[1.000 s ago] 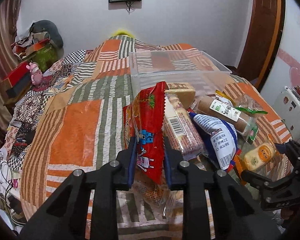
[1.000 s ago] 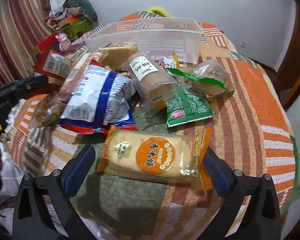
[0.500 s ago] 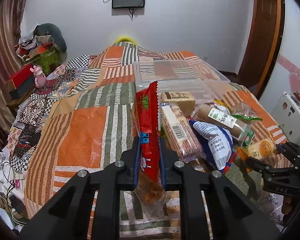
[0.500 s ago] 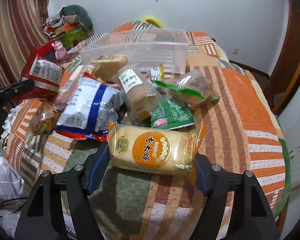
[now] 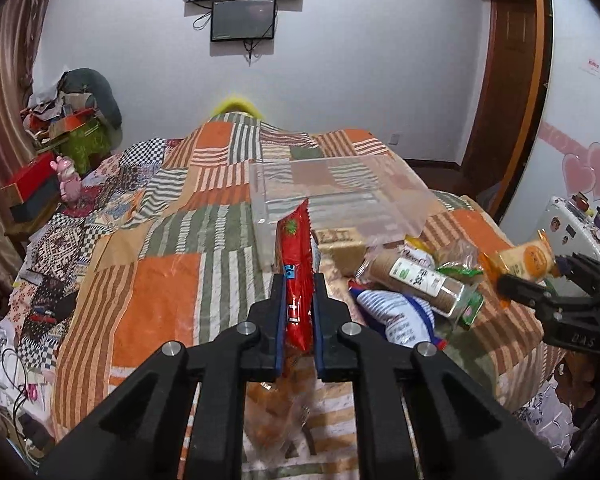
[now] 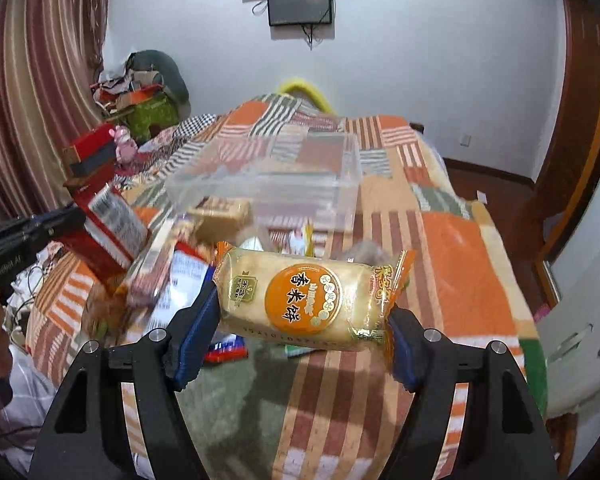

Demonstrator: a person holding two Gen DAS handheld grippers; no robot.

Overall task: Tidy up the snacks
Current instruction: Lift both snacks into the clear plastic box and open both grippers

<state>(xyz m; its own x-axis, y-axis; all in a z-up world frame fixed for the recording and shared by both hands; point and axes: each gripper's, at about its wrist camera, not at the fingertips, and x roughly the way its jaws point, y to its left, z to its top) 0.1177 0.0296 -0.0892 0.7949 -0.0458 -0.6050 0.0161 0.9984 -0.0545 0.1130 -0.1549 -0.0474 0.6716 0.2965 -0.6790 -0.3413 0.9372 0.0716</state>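
The left gripper (image 5: 298, 320) pinches a red snack bag (image 5: 296, 276) edge-on – its jaws are pressed almost together. The right gripper (image 6: 300, 324) clamps a rice cracker pack (image 6: 306, 298) by both ends, above the patchwork bedspread (image 6: 452, 264).

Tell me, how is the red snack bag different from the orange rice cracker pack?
The red snack bag is thin and stands on edge in the left gripper; the orange rice cracker pack is plump and lies crosswise in the right gripper. Both are gripped and lifted.

Snack packets (image 5: 416, 284) lie heaped on the bed (image 5: 168, 280) before the bin (image 5: 340, 196).
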